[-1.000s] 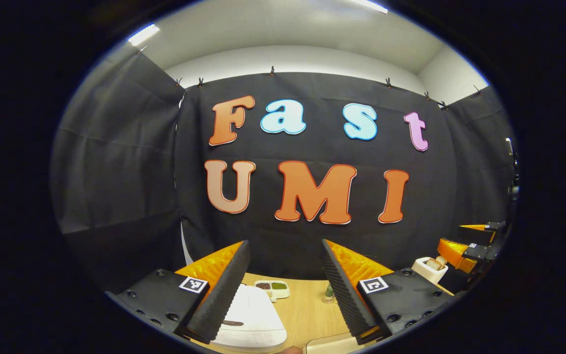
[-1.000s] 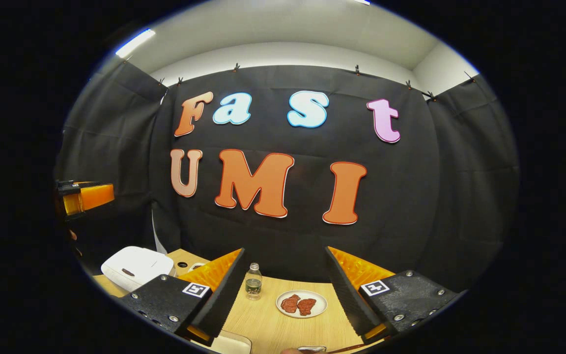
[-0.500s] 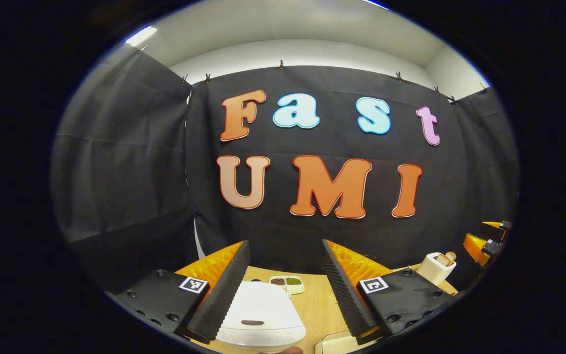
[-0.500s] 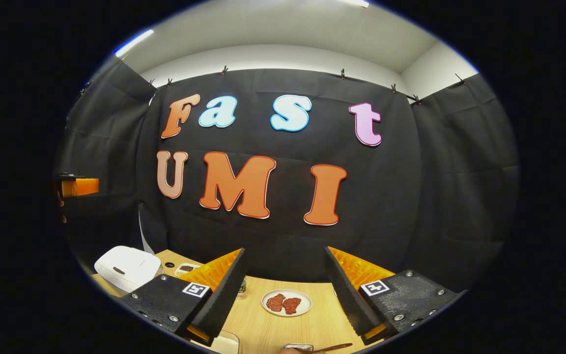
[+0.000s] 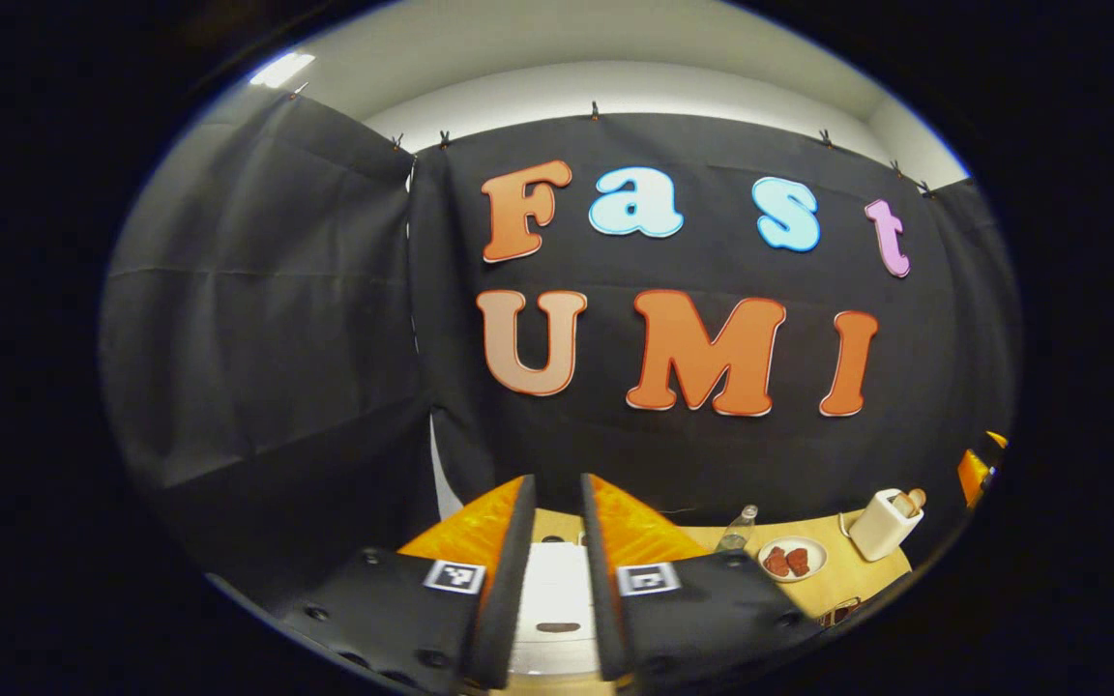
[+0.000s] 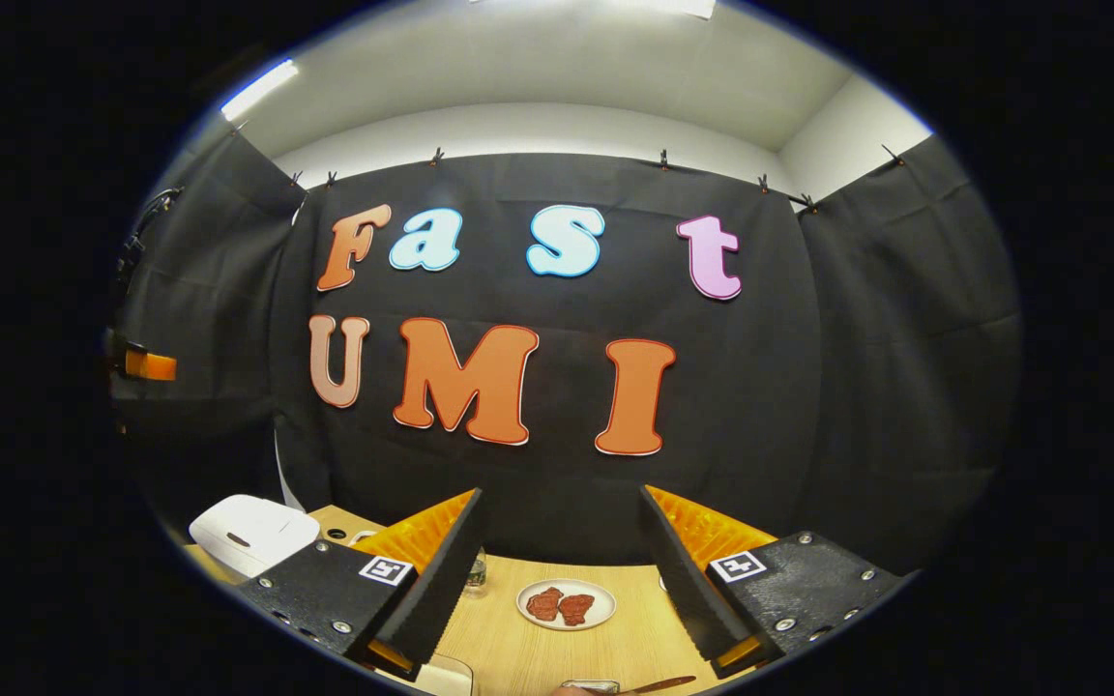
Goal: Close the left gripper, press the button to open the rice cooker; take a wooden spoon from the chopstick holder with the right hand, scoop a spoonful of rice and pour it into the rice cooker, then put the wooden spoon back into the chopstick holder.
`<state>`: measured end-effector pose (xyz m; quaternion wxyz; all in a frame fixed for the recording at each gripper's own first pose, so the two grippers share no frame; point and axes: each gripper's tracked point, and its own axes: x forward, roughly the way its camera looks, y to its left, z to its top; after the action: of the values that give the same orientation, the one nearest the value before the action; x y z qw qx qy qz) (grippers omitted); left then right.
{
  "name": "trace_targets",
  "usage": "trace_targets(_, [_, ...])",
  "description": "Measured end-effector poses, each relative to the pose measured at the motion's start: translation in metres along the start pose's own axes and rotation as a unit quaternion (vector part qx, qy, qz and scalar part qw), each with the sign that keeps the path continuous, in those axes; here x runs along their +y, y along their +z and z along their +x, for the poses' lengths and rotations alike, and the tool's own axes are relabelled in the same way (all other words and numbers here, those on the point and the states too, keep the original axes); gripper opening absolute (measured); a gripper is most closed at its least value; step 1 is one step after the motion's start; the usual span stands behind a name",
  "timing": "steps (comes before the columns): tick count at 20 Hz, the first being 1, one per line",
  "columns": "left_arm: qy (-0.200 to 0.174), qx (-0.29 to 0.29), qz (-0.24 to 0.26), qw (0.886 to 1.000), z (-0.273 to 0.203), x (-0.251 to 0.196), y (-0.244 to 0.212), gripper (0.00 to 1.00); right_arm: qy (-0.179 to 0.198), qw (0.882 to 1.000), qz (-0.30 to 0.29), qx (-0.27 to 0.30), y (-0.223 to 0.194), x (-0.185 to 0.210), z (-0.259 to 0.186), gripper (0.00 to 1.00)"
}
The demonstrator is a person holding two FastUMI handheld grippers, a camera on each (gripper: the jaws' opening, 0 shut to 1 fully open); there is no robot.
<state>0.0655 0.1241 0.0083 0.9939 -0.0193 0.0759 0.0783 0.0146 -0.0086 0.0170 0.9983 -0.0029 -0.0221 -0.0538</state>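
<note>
The white rice cooker [image 5: 555,594] sits lid down on the wooden table, seen through the slit between my left gripper's fingers, its dark button [image 5: 557,626] low in that slit. My left gripper [image 5: 557,480] hovers above it, drawn nearly together with a narrow gap and nothing held. The white chopstick holder [image 5: 884,527] with wooden handles [image 5: 908,501] stands far right. In the right gripper view, my right gripper [image 6: 562,498] is open and empty over the table. The rice cooker [image 6: 252,530] lies to its far left, and a wooden handle [image 6: 665,684] pokes in at the bottom edge.
A plate of red meat [image 6: 567,606] and a small bottle [image 6: 477,570] stand mid-table; both also appear right of the left gripper, plate [image 5: 793,559] and bottle [image 5: 739,529]. A white tray corner [image 6: 443,677] is near the front edge. Black cloth walls close the booth.
My left gripper's fingers have drawn together from wide open to a narrow slit. It has swung so the cooker now lies between them. The right gripper has barely moved.
</note>
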Motion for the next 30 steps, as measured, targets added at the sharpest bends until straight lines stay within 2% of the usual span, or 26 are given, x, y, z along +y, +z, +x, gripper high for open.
trace_targets(1, [-0.008,0.027,-0.013,1.0,0.007,0.002,-0.014,0.1,0.0,1.0,-0.002,0.003,-0.003,-0.001,0.0,0.93])
trace_targets(2, [-0.016,0.053,-0.027,0.998,0.013,-0.001,-0.024,0.07,-0.001,1.0,-0.005,0.005,-0.005,-0.001,0.0,0.99])
trace_targets(5, [-0.025,0.16,-0.06,0.985,0.036,-0.002,-0.074,0.05,0.003,1.0,-0.012,0.019,-0.017,0.004,0.001,0.99])
trace_targets(6, [-0.033,0.197,-0.067,0.977,0.039,-0.004,-0.093,0.05,0.004,1.0,-0.015,0.025,-0.022,0.006,0.002,0.96])
trace_targets(9, [-0.049,0.304,-0.085,0.948,0.05,-0.014,-0.14,0.05,0.003,0.999,-0.023,0.037,-0.031,0.004,0.005,0.99])
trace_targets(10, [-0.057,0.329,-0.09,0.938,0.055,-0.017,-0.151,0.02,0.003,0.999,-0.023,0.042,-0.033,0.005,0.005,0.96])
trace_targets(11, [-0.061,0.352,-0.098,0.929,0.058,-0.019,-0.163,0.05,0.002,0.999,-0.023,0.047,-0.038,0.005,0.005,0.96])
trace_targets(14, [-0.074,0.413,-0.119,0.9,0.068,-0.025,-0.19,0.05,0.0,0.998,-0.032,0.06,-0.048,0.006,0.005,0.96])
trace_targets(16, [-0.073,0.443,-0.126,0.885,0.074,-0.03,-0.213,0.02,-0.003,0.997,-0.039,0.065,-0.052,0.004,0.004,0.96])
trace_targets(17, [-0.071,0.455,-0.126,0.879,0.078,-0.032,-0.222,0.05,-0.004,0.997,-0.04,0.068,-0.056,0.002,0.004,0.96])
trace_targets(25, [-0.042,0.509,-0.123,0.851,0.085,-0.024,-0.267,0.05,-0.013,0.995,-0.04,0.089,-0.073,-0.002,0.002,0.96])
trace_targets(30, [-0.035,0.511,-0.129,0.849,0.078,-0.025,-0.279,0.05,-0.013,0.994,-0.043,0.1,-0.084,-0.004,0.001,0.96])
